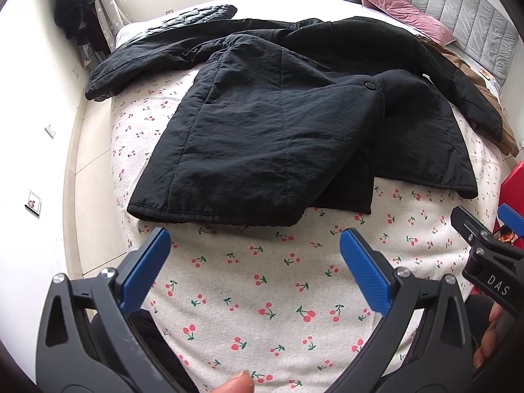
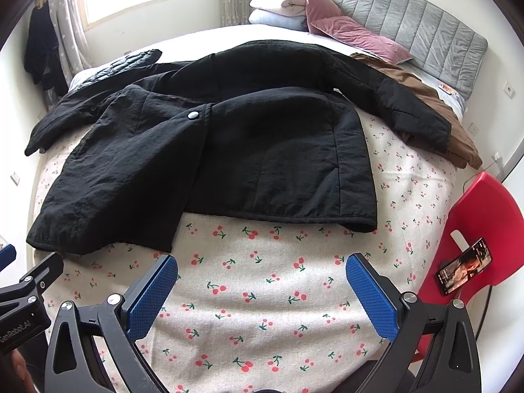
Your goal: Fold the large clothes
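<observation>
While both tongs gape empty, black coat spread, phone only in right view.

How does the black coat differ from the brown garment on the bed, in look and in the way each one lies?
The black coat lies spread across the middle of the bed, sleeves out to both sides; the brown garment lies bunched near the headboard side. The black coat shows almost whole, with one snap button; the brown garment is partly hidden under the coat's sleeve. Both rest on the bed, and neither is held.
</observation>
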